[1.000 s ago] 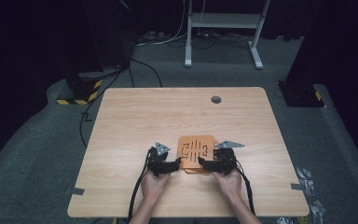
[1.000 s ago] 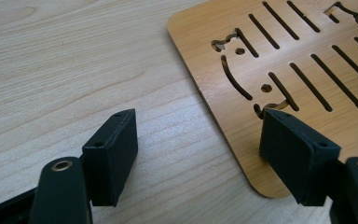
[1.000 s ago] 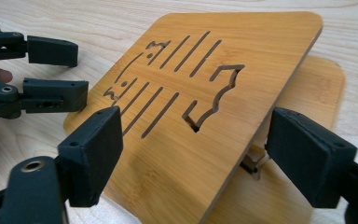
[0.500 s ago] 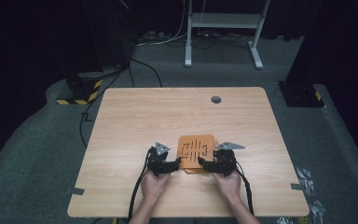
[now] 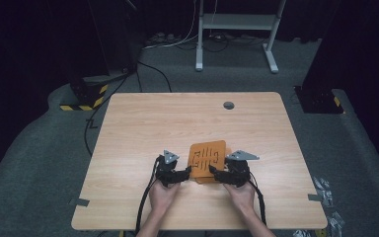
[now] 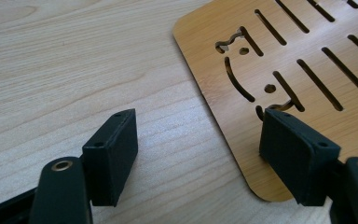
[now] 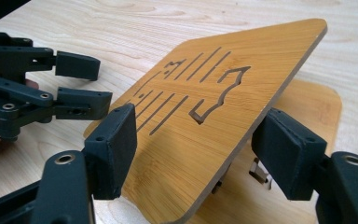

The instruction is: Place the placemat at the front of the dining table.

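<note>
Bamboo board [image 5: 207,157] tilted above a second board [image 7: 317,112], near the desk's [image 5: 177,123] front edge.
Right tongs [image 5: 216,176] have just been closing, jaws straddling the raised board's edge; left tongs [image 5: 185,173] gape loose beside it.

A: Where does the slotted board [image 5: 208,156] sit?
B: On the desk [image 5: 143,123], near its front edge, a little right of the middle. A second board [image 7: 314,112] lies flat under it; the upper one tilts above it.
A: And the grippers?
B: The left gripper [image 5: 183,174] is just left of the slotted board, the right gripper [image 5: 214,175] just right of it.
A: Anything farther back?
B: A round hole cover [image 5: 228,105], near the desk's far edge, well apart from the boards.
</note>
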`<state>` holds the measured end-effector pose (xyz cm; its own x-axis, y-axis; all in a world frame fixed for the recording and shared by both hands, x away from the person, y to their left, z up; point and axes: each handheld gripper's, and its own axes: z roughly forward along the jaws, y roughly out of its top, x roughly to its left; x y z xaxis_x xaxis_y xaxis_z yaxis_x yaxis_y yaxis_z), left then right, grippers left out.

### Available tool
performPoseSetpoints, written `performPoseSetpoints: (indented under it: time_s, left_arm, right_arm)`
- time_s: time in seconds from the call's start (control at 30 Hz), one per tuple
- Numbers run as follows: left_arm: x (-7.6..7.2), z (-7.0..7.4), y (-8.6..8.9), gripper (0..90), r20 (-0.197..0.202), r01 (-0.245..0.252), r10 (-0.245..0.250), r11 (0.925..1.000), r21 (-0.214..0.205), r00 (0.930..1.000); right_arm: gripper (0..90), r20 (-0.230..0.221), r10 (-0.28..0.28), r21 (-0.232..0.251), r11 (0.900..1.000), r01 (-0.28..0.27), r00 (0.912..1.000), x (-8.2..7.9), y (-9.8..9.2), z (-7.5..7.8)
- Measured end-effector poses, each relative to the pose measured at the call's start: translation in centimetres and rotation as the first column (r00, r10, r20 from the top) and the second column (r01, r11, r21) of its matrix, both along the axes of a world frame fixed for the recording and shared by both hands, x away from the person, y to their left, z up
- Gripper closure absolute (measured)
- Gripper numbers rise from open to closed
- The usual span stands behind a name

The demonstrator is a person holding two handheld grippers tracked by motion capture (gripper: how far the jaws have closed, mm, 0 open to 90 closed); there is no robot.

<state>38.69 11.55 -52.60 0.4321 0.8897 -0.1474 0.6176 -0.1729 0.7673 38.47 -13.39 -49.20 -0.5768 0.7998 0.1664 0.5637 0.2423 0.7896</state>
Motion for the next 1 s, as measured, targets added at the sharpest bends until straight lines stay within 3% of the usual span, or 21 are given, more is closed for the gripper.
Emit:
performPoseSetpoints:
  time_s: [0.13, 0.33, 0.63, 0.83, 1.0]
  left_arm:
    - [0.0, 0.0, 0.1, 27.7, 0.003, 0.006, -0.006, 1.0000, -0.008, 1.0000]
    - [0.0, 0.0, 0.0, 27.8, -0.002, 0.010, -0.010, 0.9999, -0.011, 0.9999]
    - [0.0, 0.0, -0.7, 27.5, 0.009, 0.047, -0.047, 0.9976, 0.051, 0.9989]
    - [-0.1, 0.0, -0.8, 27.3, 0.006, 0.041, -0.042, 0.9975, 0.058, 0.9991]
    - [-0.1, 0.0, -0.8, 27.3, 0.006, 0.042, -0.042, 0.9975, 0.057, 0.9991]
  right_arm:
    - [31.6, 0.013, 0.010, -0.010, 0.9999, -0.010, 0.9999, -0.2, 0.2, 0.5]
    - [35.5, 0.031, 0.019, 0.019, 0.9996, -0.020, 0.9993, -0.3, 0.3, 1.4]
    - [39.9, 0.043, 0.036, 0.026, 0.9990, -0.037, 0.9984, -0.4, 0.8, 2.0]
    - [42.9, 0.036, 0.058, 0.031, 0.9978, -0.059, 0.9977, -0.4, 1.6, 2.1]
    - [44.9, 0.045, 0.042, 0.016, 0.9989, -0.043, 0.9981, -0.2, 2.2, 2.4]
